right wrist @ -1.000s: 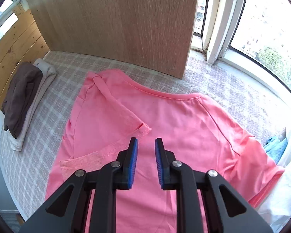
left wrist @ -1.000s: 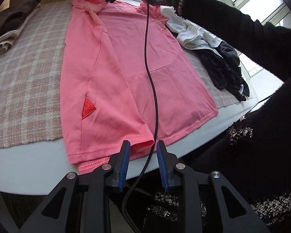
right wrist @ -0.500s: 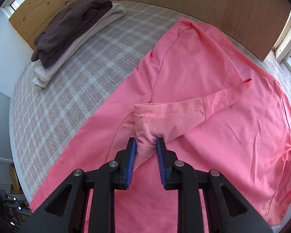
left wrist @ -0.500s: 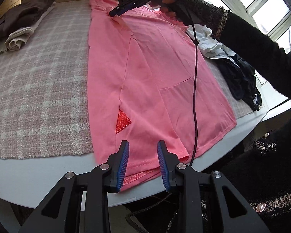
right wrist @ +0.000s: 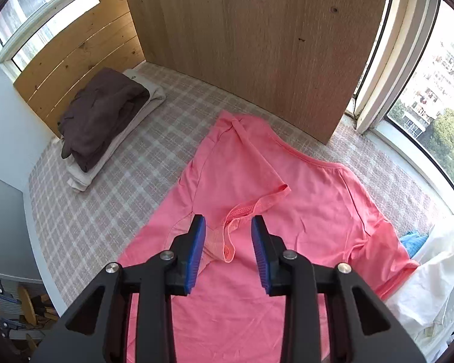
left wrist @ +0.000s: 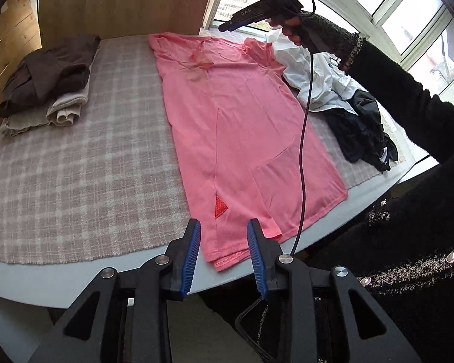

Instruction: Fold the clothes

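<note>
Shirt (left wrist: pixel 242 127) lies flat; right gripper (left wrist: pixel 227 25) reads "DAS".

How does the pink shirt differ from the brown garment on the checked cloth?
The pink shirt lies spread out flat with only one sleeve folded in; the brown garment is folded into a compact bundle. The pink shirt rests directly on the checked cloth; the brown garment sits atop a folded beige one. Both lie clear of the grippers.
</note>
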{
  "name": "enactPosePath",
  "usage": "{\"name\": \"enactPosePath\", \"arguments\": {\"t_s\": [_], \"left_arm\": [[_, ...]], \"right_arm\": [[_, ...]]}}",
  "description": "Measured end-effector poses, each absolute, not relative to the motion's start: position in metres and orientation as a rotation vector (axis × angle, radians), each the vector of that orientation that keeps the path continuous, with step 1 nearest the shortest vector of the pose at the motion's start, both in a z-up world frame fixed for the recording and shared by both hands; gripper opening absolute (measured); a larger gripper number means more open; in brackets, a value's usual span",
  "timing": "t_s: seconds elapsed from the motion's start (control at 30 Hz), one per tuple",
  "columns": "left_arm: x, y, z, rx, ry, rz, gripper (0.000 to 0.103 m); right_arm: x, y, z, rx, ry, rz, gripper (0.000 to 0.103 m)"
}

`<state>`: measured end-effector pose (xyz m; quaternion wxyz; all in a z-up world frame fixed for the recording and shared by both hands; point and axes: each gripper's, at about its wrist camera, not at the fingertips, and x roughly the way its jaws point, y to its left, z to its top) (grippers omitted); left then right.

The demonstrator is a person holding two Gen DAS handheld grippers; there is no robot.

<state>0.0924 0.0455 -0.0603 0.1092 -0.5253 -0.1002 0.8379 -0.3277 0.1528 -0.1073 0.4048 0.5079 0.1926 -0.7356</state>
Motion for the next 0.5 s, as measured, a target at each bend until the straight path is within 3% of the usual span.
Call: {"name": "enactPosePath", "arguments": {"t_s": [0.13, 0.37, 0.5], "left_arm": [[0.015, 0.040, -0.064, -1.454, -0.153, 2.574, 0.041], [-0.107, 0.026, -0.153, -1.594, -0.204, 2.605, 0.042], [-0.139, 0.008, -0.186, -1.602, -0.407, 2.537, 0.041]], "right_arm": [[-0.354, 0.116, -0.110, 1.230, 0.481, -1.897, 0.031], [-0.410, 0.044, -0.167, 1.318, 0.517, -1.841, 0.032], [-0.432, 0.013, -0.195, 1.355, 0.547, -1.785, 0.034]]}}
